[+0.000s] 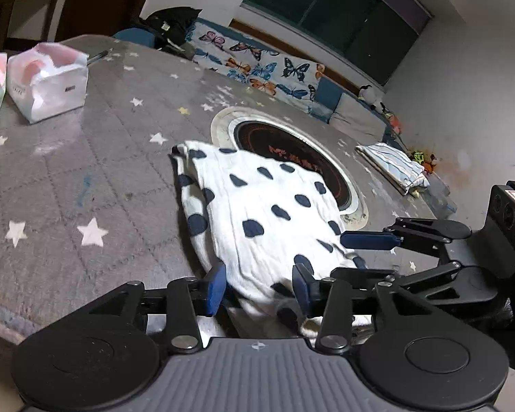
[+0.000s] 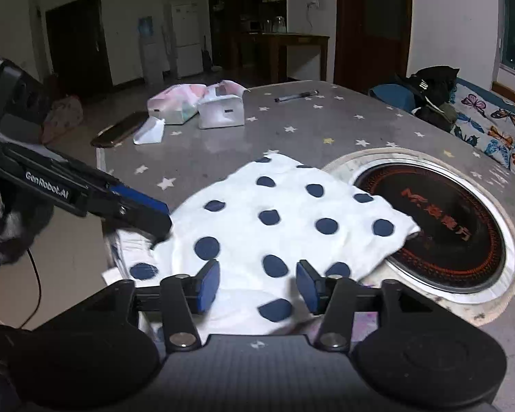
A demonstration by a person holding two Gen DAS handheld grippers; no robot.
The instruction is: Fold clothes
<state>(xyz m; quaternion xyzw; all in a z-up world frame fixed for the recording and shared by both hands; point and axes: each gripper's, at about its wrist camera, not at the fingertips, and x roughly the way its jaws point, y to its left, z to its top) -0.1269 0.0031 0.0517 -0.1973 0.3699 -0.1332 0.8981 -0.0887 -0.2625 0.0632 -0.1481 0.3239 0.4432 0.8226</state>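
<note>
A white garment with navy dots (image 1: pixel 257 213) (image 2: pixel 285 213) lies folded on the grey star-patterned table cover (image 1: pixel 86 178). Its far corner overlaps the round black cooktop (image 1: pixel 292 158) (image 2: pixel 439 219) set into the table. My left gripper (image 1: pixel 259 288) is open at the garment's near edge, with cloth lying between its blue pads. My right gripper (image 2: pixel 257 286) is also open, low over the garment's near edge. In the left wrist view the right gripper (image 1: pixel 340 255) comes in from the right at the cloth's corner. In the right wrist view the left gripper (image 2: pixel 161 230) touches the garment's left edge.
Two white tissue packs (image 2: pixel 219 106) (image 1: pixel 48 82) stand at the far side, with a pen (image 2: pixel 296 96) and a dark flat object (image 2: pixel 120 130) nearby. A folded striped cloth (image 1: pixel 391 164) lies beyond the cooktop. A butterfly-print bench cushion (image 1: pixel 257 65) and a black bag (image 2: pixel 429 82) sit behind the table.
</note>
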